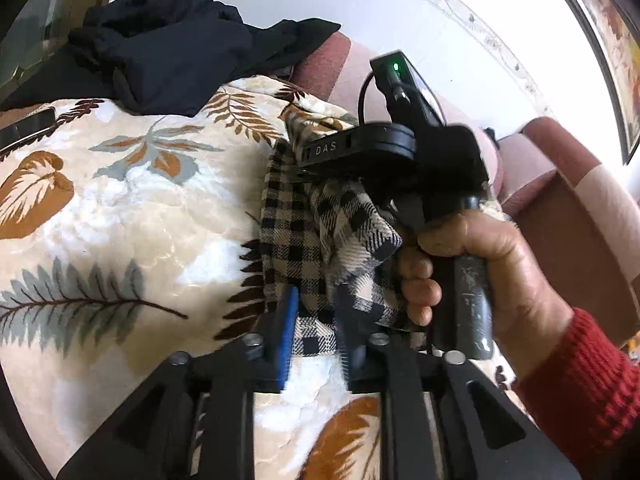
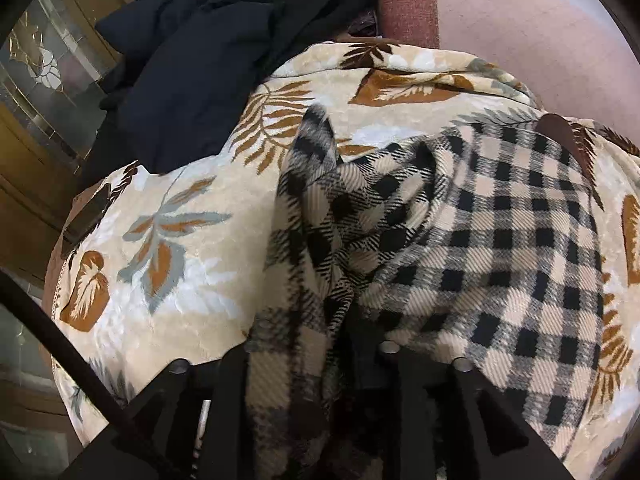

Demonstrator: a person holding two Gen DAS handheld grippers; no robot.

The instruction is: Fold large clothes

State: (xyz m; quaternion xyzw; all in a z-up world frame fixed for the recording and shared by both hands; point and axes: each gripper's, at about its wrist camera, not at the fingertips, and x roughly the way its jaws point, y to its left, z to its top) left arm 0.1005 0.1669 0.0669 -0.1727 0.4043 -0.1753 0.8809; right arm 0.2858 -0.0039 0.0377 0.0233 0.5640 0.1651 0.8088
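Note:
A beige-and-black checked garment (image 2: 500,240) lies bunched on a leaf-patterned blanket (image 2: 180,280). In the left wrist view my left gripper (image 1: 316,320) has its blue-padded fingers closed on a fold of the checked garment (image 1: 296,248). The right gripper's body (image 1: 400,148), held by a hand in a red sleeve, hangs above the same garment and holds a bunch of it. In the right wrist view the checked cloth drapes over my right gripper (image 2: 336,344) and hides its fingers; a fold runs between them.
A heap of black clothing (image 1: 176,44) lies at the back of the blanket, also seen in the right wrist view (image 2: 192,80). A pink and maroon sofa (image 1: 560,216) is behind and to the right. A dark phone (image 1: 28,128) lies at the blanket's left edge.

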